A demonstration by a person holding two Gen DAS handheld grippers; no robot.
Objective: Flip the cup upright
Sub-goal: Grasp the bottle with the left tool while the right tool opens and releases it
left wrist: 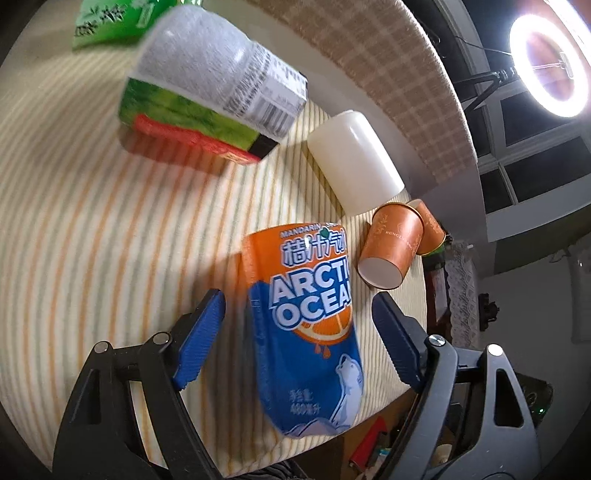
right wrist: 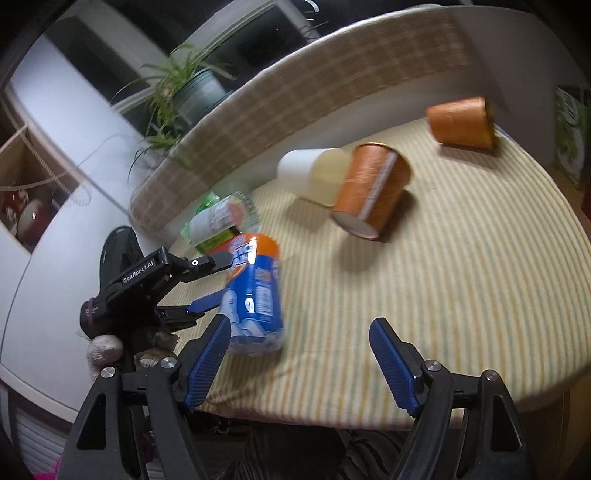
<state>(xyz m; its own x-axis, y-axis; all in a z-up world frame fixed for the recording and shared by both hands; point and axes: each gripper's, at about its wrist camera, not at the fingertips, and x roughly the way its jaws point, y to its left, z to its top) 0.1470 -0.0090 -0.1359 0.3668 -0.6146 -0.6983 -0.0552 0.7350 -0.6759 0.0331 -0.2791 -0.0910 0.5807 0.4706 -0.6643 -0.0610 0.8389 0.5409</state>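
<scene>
The orange-and-blue can [left wrist: 310, 325] in the left wrist view carries "MANDARIN" in small letters at its top, large Chinese characters beneath, then "ARCTIC OCEAN" in white, cut off at its right edge. Small print lower on it is unreadable. The left gripper [right wrist: 221, 284], seen at the left in the right wrist view, is marked "GenRobot.AI" on its black body.

green bag [left wrist: 110, 22] cropped (top edge), blurred
</scene>
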